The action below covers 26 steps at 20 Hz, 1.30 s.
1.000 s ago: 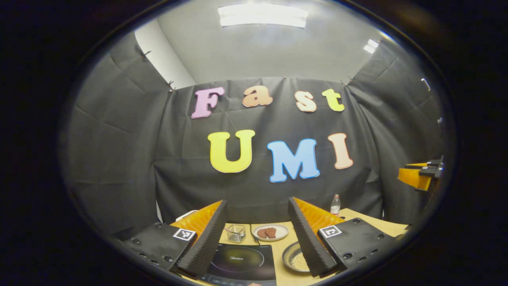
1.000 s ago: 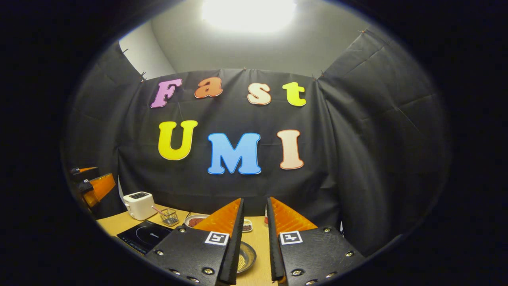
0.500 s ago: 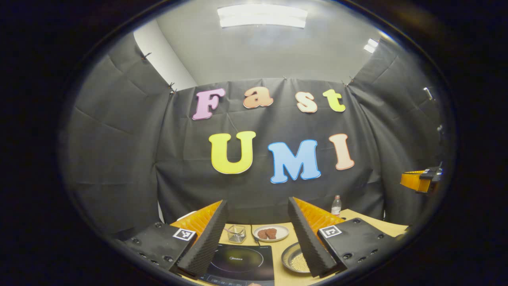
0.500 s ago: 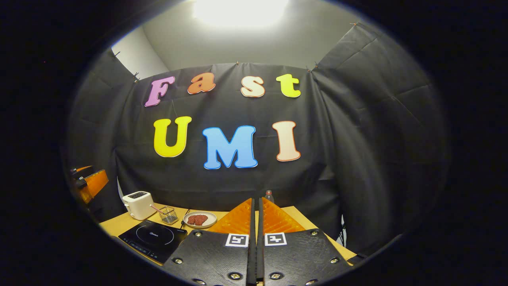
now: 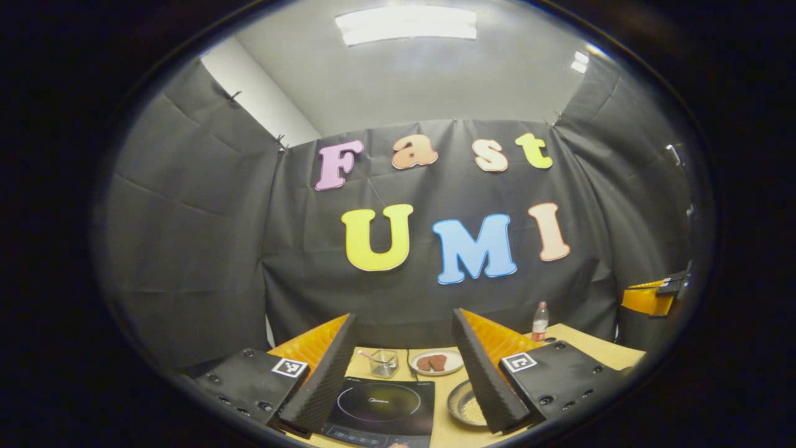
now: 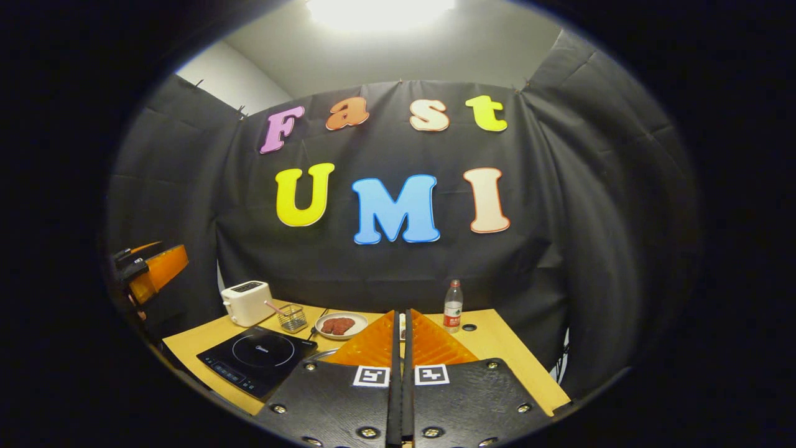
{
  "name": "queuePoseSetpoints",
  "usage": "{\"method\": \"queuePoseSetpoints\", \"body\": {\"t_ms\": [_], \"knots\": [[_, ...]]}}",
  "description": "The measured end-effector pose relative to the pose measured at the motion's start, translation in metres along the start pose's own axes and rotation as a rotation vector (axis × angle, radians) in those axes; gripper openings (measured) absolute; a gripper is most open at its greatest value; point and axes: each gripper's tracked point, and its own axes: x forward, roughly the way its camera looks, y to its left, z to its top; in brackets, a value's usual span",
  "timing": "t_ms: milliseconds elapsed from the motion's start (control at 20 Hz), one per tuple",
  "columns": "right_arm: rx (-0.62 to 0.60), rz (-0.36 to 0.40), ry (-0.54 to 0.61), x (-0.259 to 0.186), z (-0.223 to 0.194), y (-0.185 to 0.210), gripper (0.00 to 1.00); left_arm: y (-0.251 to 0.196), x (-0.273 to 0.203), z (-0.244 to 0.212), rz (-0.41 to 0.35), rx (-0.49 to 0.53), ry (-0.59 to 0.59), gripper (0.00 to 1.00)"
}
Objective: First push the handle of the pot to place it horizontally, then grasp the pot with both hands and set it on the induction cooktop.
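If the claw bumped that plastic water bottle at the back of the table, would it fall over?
Probably yes. The clear plastic water bottle with the red label stands tall and narrow on the wooden table, so a push up high would likely tip it. It looks light, and being round, it may roll once down.

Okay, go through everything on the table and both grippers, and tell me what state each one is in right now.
Left gripper: jaws open, nothing between them.
Right gripper: jaws shut, nothing held.
Pot: on the table beside the cooktop, not on it, grains inside.
Cooktop: bare, nothing on it.
Plate: holds reddish food.
Bottle: upright, cap on.
Toaster: upright, slots show nothing.
Wire basket: upright, a stick leaning in it.
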Motion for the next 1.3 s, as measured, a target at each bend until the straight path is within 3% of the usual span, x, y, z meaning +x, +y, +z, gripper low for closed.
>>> {"method": "queuePoseSetpoints", "body": {"t_ms": [300,850,1300], "knots": [[-0.015,0.166,0.099,0.018,-0.030,0.052,0.00,0.027,0.000,0.003,0.063,0.007,0.003,1.00],[-0.031,0.316,0.332,0.047,-0.107,0.127,0.01,0.086,0.024,-0.023,0.122,-0.031,0.031,1.00],[-0.071,0.445,0.540,0.046,-0.175,0.174,0.00,0.124,0.039,-0.045,0.172,-0.033,0.060,0.98]]}}
